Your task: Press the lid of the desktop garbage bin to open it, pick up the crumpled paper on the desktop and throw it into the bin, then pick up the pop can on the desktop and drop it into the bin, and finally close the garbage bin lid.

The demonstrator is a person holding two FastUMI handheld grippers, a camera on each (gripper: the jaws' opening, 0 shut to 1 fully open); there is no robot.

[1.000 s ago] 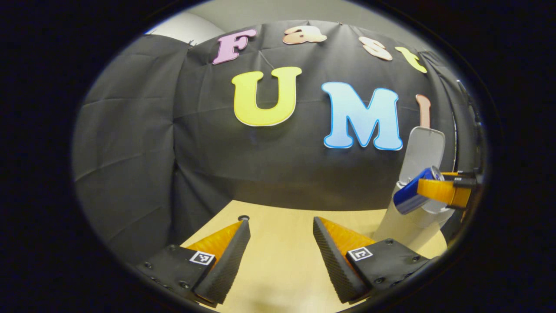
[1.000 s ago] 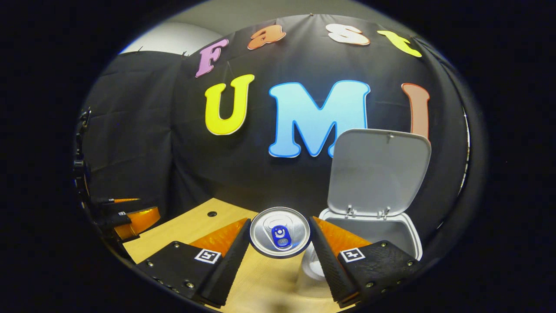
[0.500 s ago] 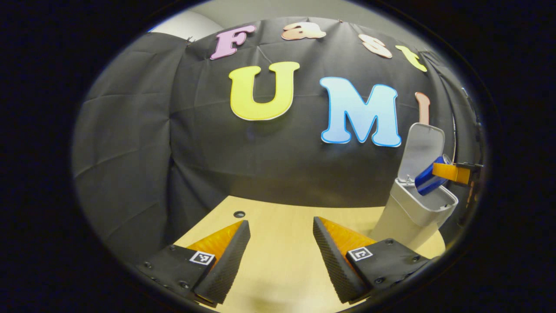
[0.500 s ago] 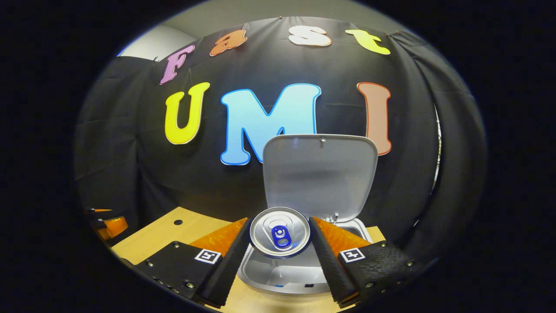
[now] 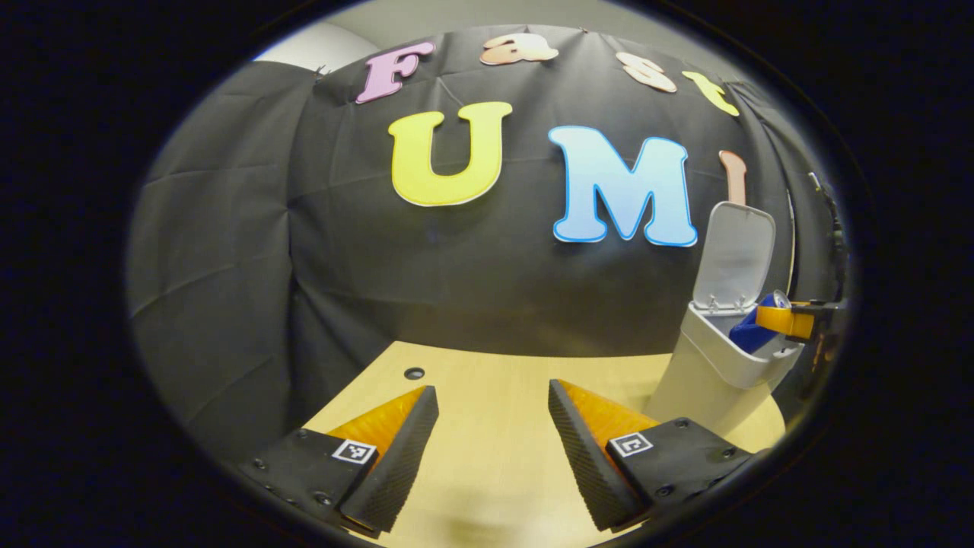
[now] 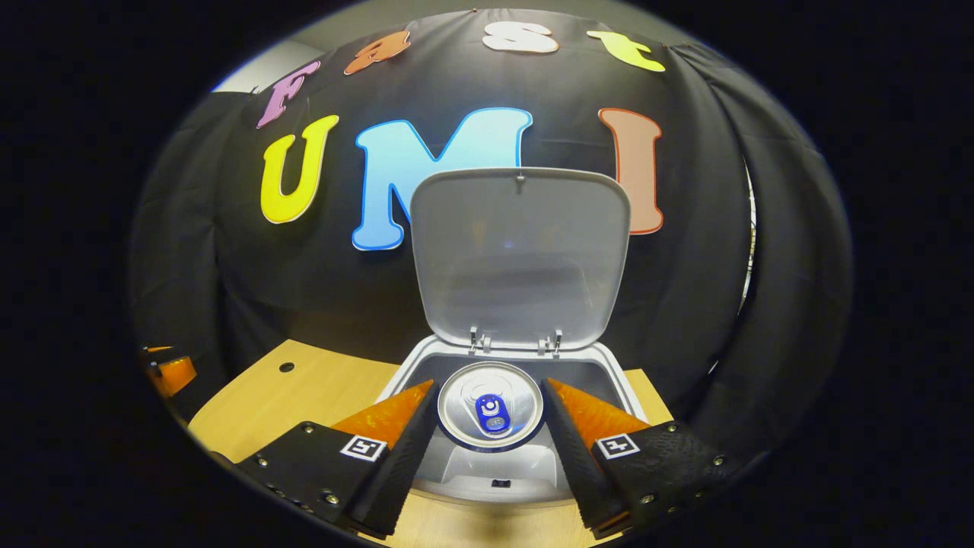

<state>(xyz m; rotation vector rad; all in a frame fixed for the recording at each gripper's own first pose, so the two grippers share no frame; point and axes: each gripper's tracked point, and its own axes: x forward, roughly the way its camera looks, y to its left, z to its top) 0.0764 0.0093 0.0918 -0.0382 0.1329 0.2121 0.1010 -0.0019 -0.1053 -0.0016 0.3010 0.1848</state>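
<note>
Blue pop can (image 6: 491, 405) clamped in the right gripper (image 6: 491, 438), bottom centre, right over the open bin (image 6: 609, 373) | step: dropping the can, I'd say | next: just let go, then shut the lid (image 6: 520, 255) | left gripper (image 5: 493, 449) sits wide with nothing in it, low centre | left gripper view gives the side-on look, can (image 5: 749, 329) dipping past the rim at right.

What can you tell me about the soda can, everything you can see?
The pop can looks like shiny silver metal on its round top, with a blue pull tab; its side is blue. The right gripper holds it, one finger pressing on each side. It hangs tilted over the open mouth of the white bin, in front of the raised lid.
</note>
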